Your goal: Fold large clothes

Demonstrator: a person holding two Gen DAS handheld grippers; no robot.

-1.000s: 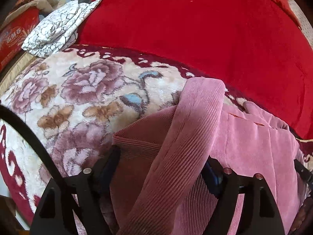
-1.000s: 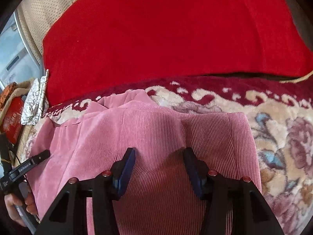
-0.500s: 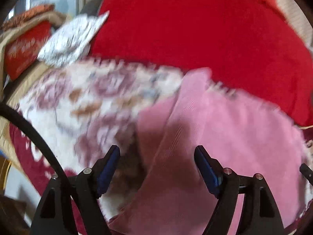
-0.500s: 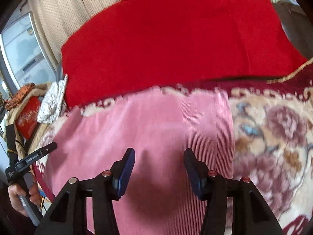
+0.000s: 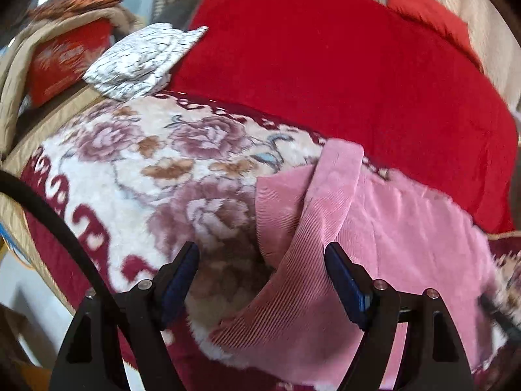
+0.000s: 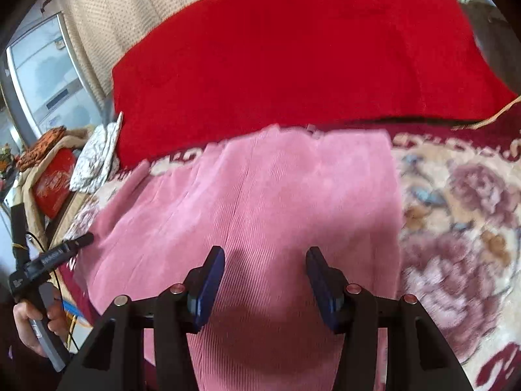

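Note:
A pink corduroy garment (image 5: 400,228) lies spread on a floral blanket (image 5: 156,169). One long strip of it, a sleeve or leg (image 5: 325,205), is folded back over its left part. My left gripper (image 5: 262,270) hovers open above that left edge, with its pads clear of the cloth. In the right wrist view the garment (image 6: 276,195) fills the middle. My right gripper (image 6: 265,270) is open above its near part, and nothing is between the pads. A hand (image 6: 35,319) holds the left gripper at the garment's left edge.
A red blanket (image 5: 325,81) covers the far side behind the garment. A folded white patterned cloth (image 5: 143,58) and a red box (image 5: 62,62) sit at the far left. Floral blanket (image 6: 456,221) lies bare to the garment's right. A curtain (image 6: 107,22) hangs behind.
Both grippers have drawn back and up from the garment. Cloth that lay between the left jaws a second ago now lies below them. More of the bed shows in both views.

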